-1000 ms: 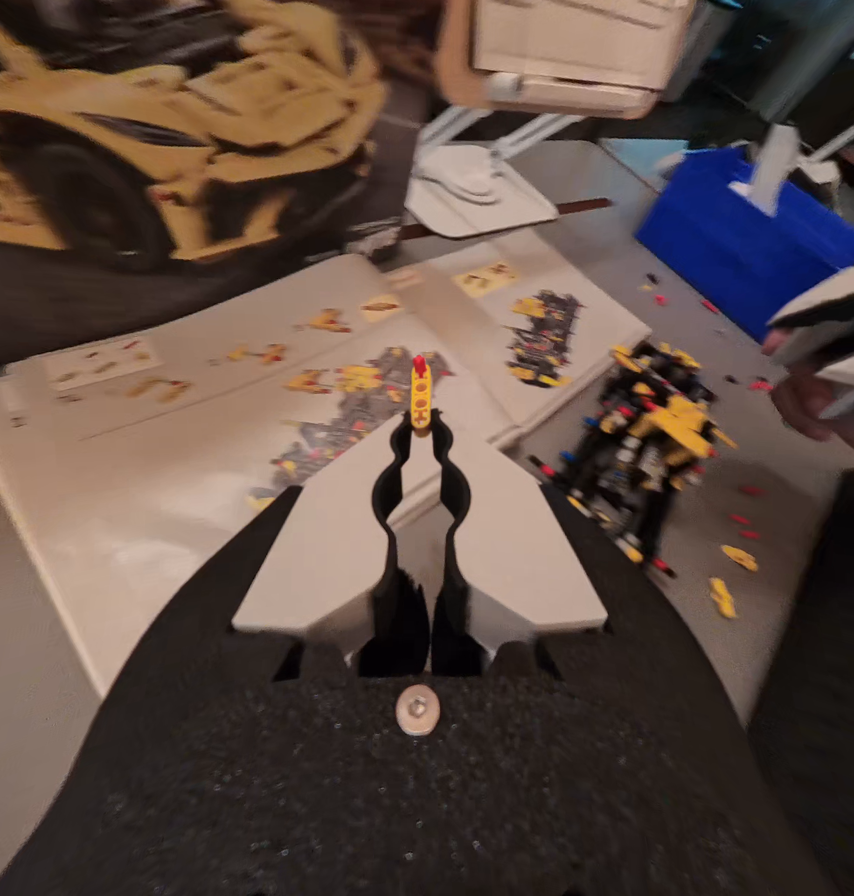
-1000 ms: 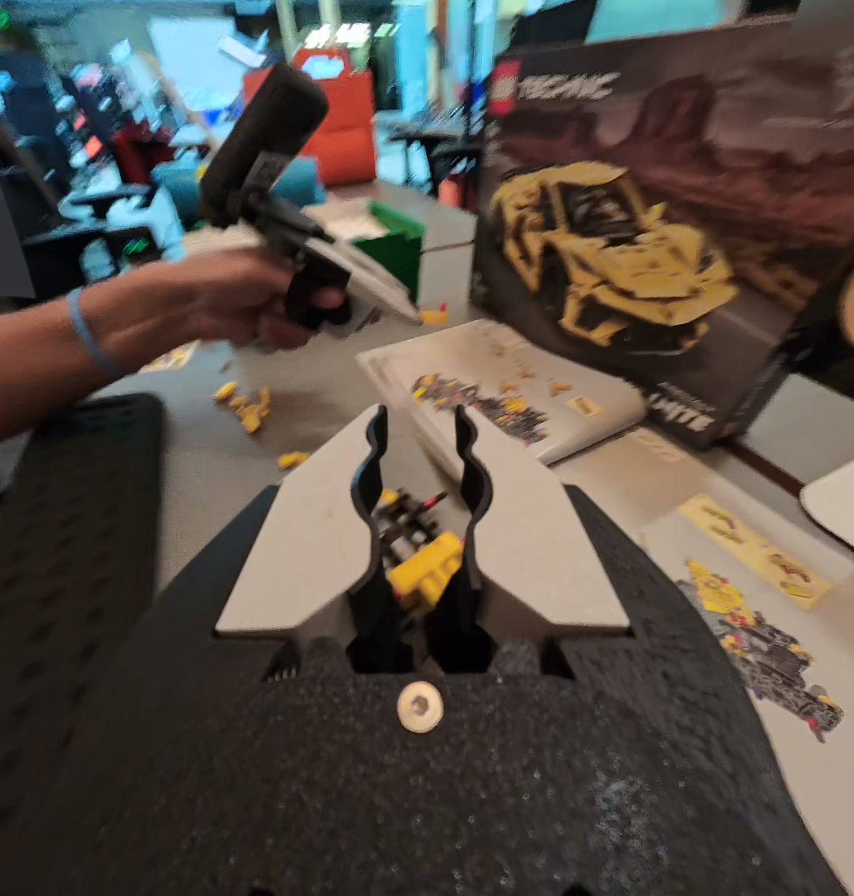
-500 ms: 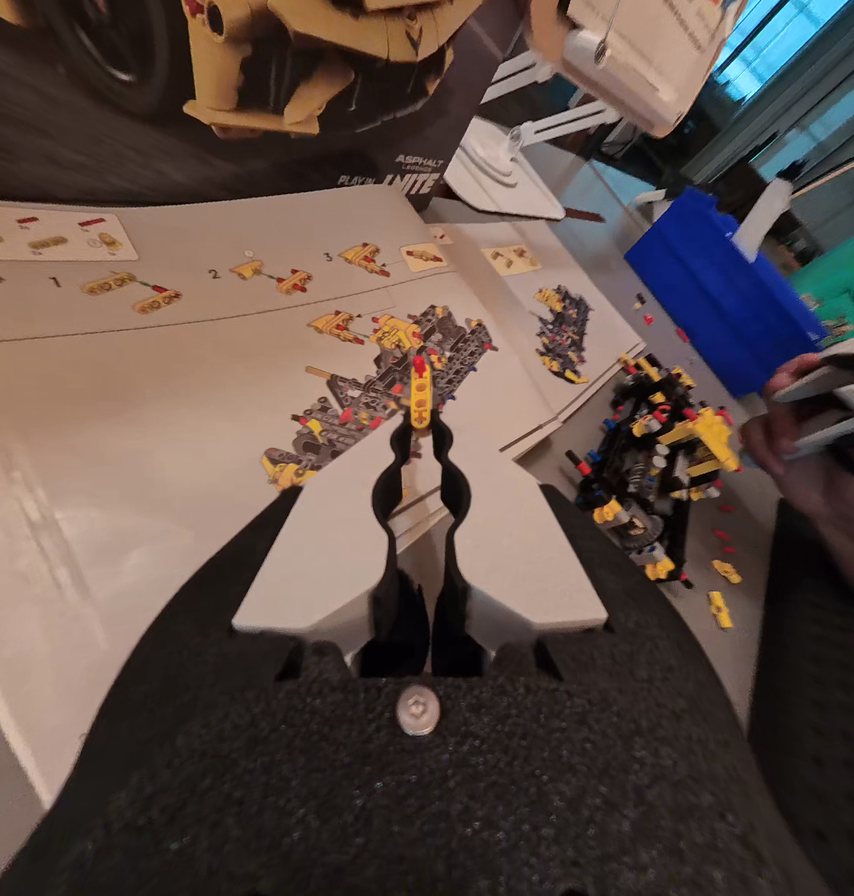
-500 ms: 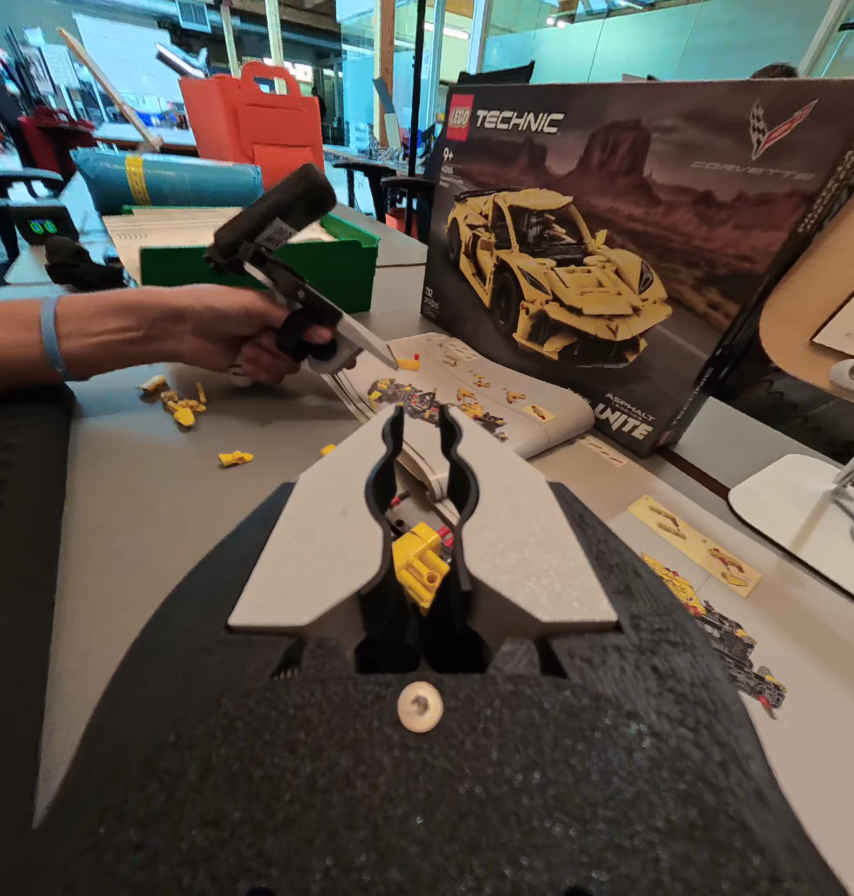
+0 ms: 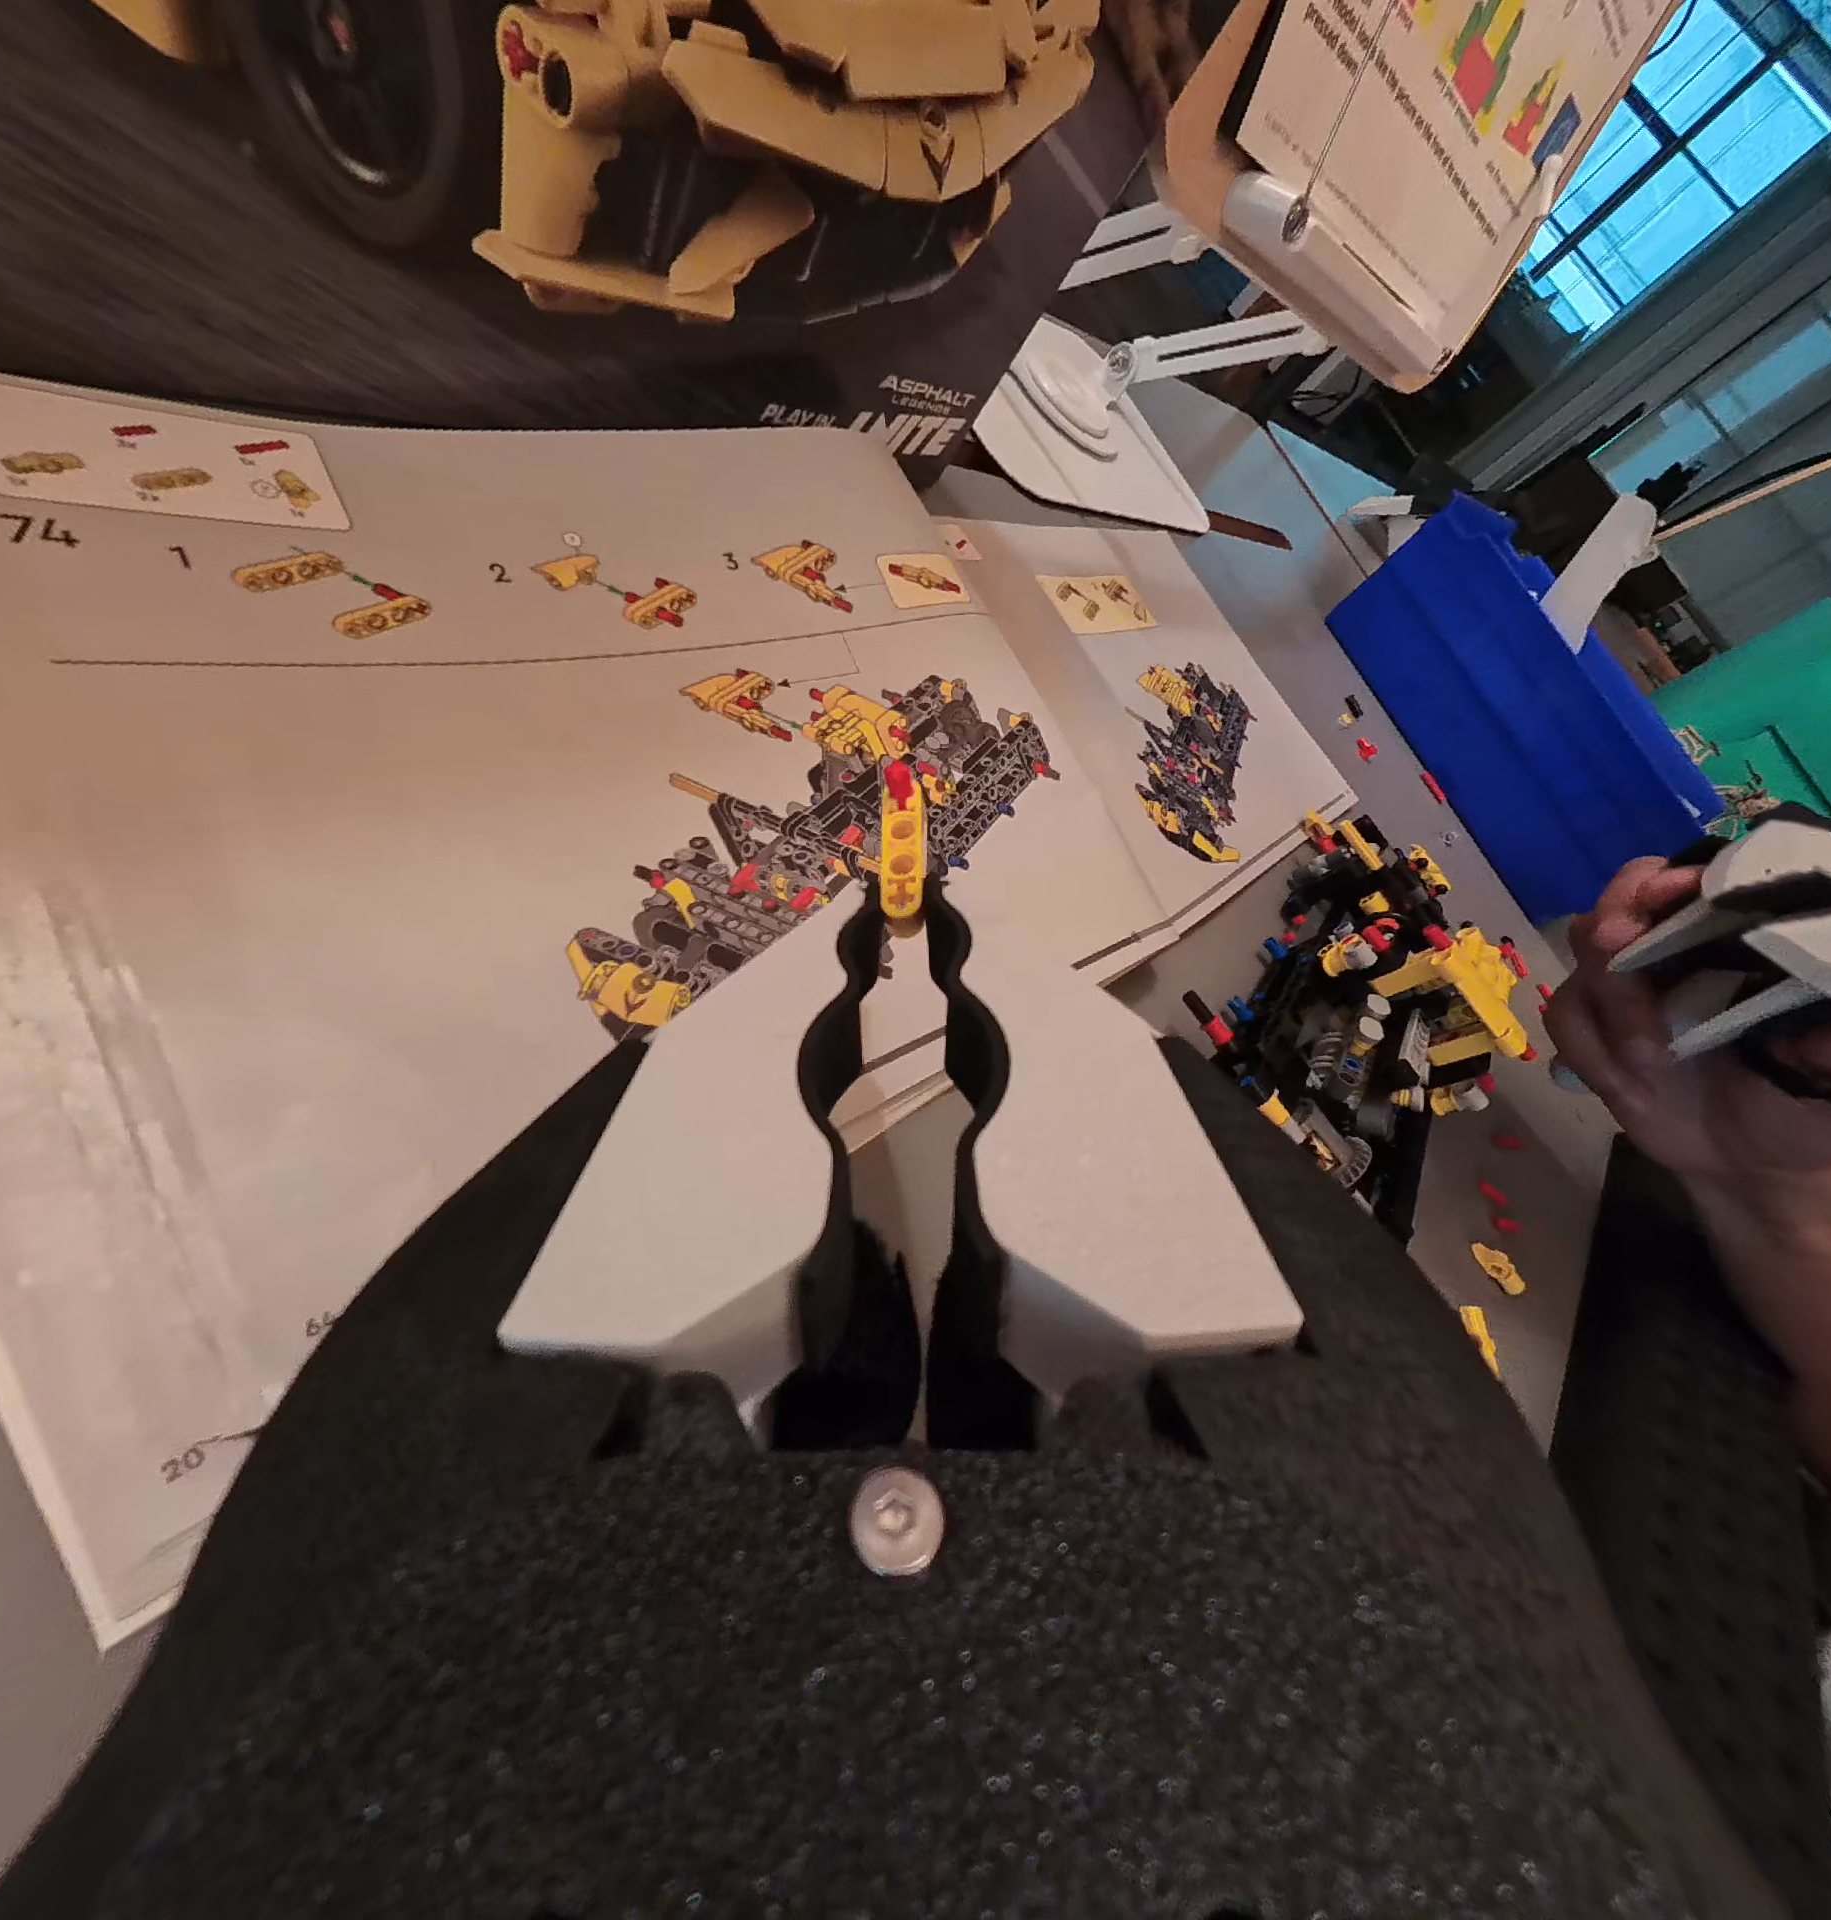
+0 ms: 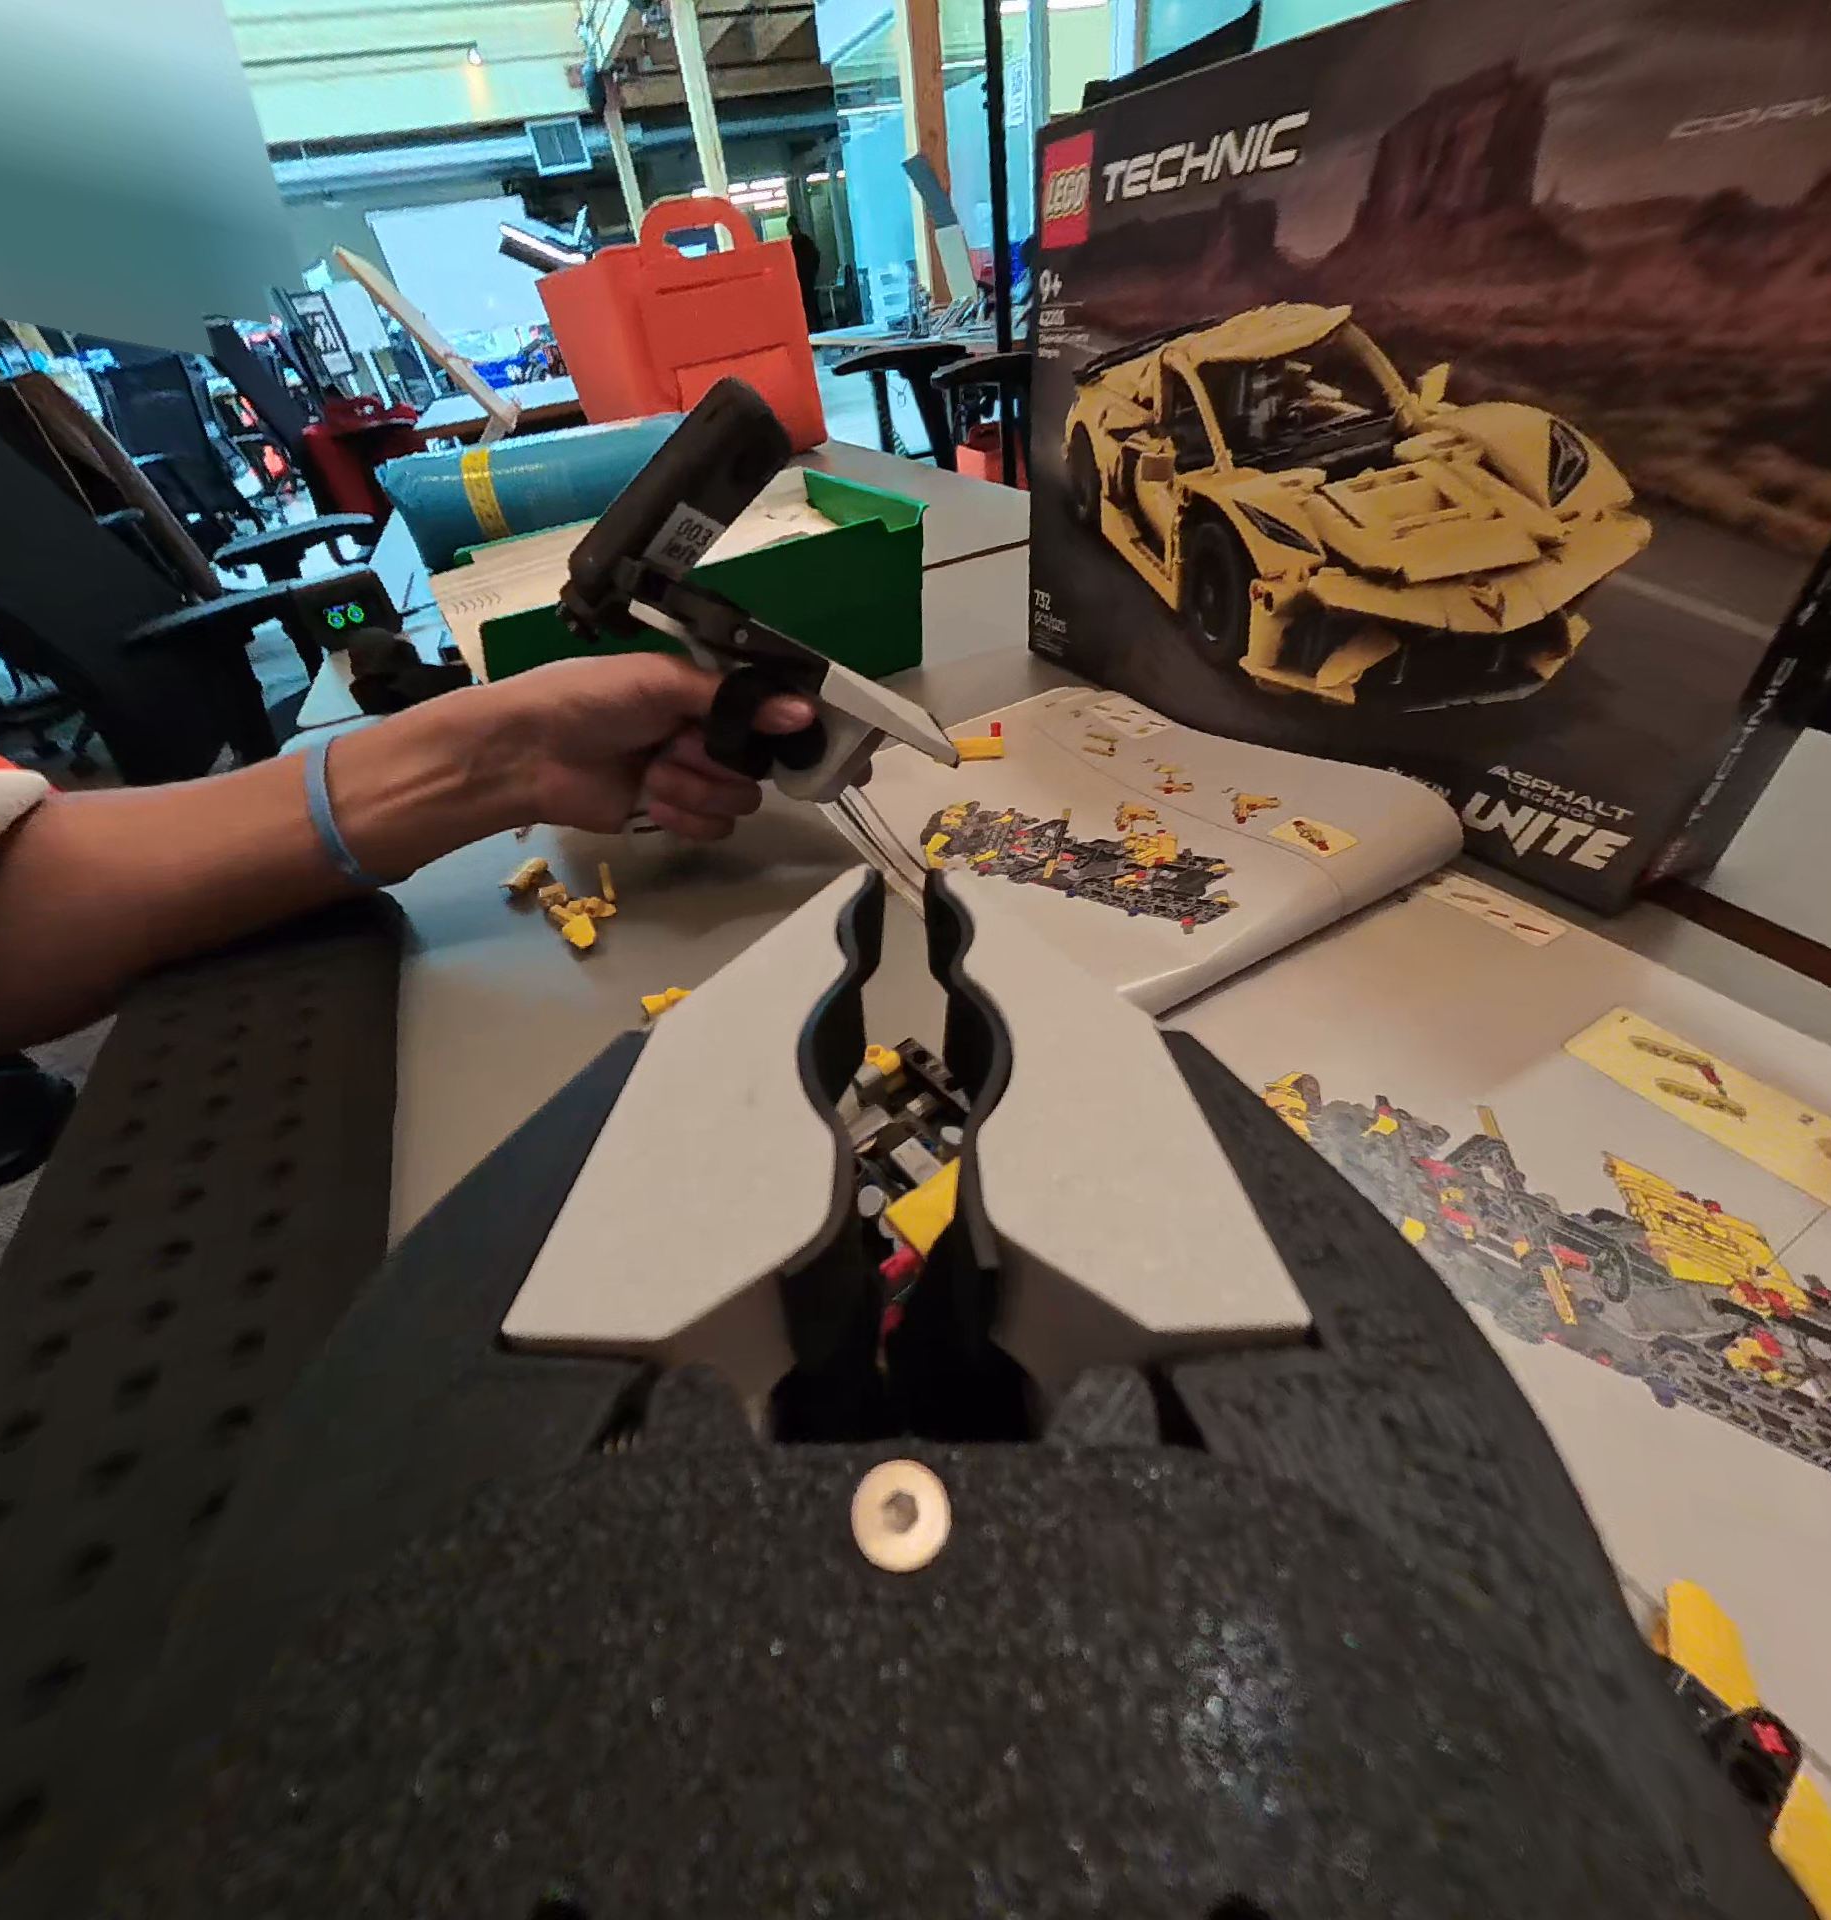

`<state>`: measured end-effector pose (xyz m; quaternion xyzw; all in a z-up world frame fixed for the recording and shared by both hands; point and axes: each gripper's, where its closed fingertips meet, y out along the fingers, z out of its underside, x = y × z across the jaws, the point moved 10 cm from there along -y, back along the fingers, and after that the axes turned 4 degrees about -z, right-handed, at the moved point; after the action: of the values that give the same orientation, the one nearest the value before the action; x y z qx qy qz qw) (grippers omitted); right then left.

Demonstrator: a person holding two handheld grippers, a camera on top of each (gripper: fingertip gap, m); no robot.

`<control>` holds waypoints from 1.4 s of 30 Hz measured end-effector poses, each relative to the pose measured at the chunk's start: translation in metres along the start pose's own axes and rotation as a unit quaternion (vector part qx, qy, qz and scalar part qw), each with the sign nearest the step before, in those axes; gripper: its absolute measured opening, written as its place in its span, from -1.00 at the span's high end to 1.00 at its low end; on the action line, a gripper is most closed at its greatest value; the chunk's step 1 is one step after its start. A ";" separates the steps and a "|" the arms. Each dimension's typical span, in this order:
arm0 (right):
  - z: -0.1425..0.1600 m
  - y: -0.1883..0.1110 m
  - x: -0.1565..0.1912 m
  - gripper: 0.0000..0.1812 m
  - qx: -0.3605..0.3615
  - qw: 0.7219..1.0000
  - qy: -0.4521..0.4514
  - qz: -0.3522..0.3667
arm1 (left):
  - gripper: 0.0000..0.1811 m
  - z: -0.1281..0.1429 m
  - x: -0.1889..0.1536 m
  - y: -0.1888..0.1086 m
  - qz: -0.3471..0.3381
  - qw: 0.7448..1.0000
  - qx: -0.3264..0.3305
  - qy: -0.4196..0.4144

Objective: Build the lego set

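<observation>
My left gripper [image 5: 900,914] is shut on a small yellow beam [image 5: 900,847] with a red pin at its far end, and holds it above the open instruction booklet [image 5: 371,883]. The right wrist view shows this gripper [image 6: 947,750] in a hand, with the beam [image 6: 978,746] at its tip. The partly built black and yellow model [image 5: 1378,997] stands on the table to the right. My right gripper [image 6: 903,894] hovers over the model [image 6: 906,1122], fingers nearly together with nothing between them. It also shows in the left wrist view [image 5: 1649,1003].
The set's box [image 6: 1410,416] stands behind the booklet [image 6: 1150,790]. A second printed sheet [image 6: 1617,1247] lies at right. A blue bin [image 5: 1513,727], a green bin [image 6: 817,592], loose yellow pieces [image 6: 568,904] and small red and yellow pieces [image 5: 1493,1262] lie around. A black perforated mat [image 6: 163,1195] lies at left. About 20 cm separates my left fingertips from my right.
My left gripper has moved closer over the booklet page, still holding the beam. My right gripper's fingers have closed from open to nearly together above the model.
</observation>
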<state>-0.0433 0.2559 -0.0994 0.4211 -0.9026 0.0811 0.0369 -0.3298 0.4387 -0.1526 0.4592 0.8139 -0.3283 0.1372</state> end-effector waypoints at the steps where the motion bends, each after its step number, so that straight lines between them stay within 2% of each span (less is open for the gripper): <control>1: -0.001 -0.002 -0.001 0.93 -0.003 1.000 0.007 0.001 | 0.91 0.000 0.000 0.000 0.000 1.000 0.001 0.002; 9: 0.000 -0.006 -0.006 0.94 0.009 1.000 0.015 0.023 | 0.91 0.002 -0.009 0.005 0.046 0.999 0.007 0.011; 15: -0.004 -0.006 0.002 0.93 0.015 0.999 -0.026 0.029 | 0.91 0.002 -0.037 0.005 0.180 0.984 -0.002 -0.003; 18: -0.005 -0.010 0.002 0.92 0.000 0.997 -0.070 0.044 | 0.92 0.004 -0.045 0.007 0.223 0.975 0.000 -0.018; 24: -0.001 -0.029 -0.011 0.77 -0.016 0.991 -0.091 0.093 | 0.92 0.015 -0.071 0.012 0.237 0.971 0.016 0.026; 28: 0.001 -0.059 -0.001 0.74 -0.036 0.984 -0.100 0.140 | 0.92 0.026 -0.085 0.015 0.228 0.973 0.020 0.037; 30: 0.008 -0.074 0.009 0.73 -0.004 0.988 -0.084 0.131 | 0.92 0.029 -0.089 0.016 0.220 0.974 0.025 0.043; 34: 0.039 -0.102 0.033 0.75 0.123 0.986 -0.063 0.091 | 0.92 0.036 -0.096 0.021 0.178 0.979 0.042 0.094; 37: 0.061 -0.110 0.049 0.76 0.241 0.968 0.000 0.076 | 0.92 0.041 -0.104 0.024 0.175 0.976 0.049 0.120; 39: 0.065 -0.114 0.058 0.87 0.255 0.964 0.019 0.069 | 0.92 0.043 -0.108 0.025 0.181 0.974 0.050 0.128; 42: 0.069 -0.123 0.057 0.93 0.265 0.958 0.005 0.114 | 0.92 0.044 -0.113 0.023 0.194 0.970 0.047 0.137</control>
<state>0.0145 0.1227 -0.1455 0.3100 -0.8905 0.3229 -0.0811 -0.2527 0.3436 -0.1356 0.6547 0.7043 -0.2670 0.0639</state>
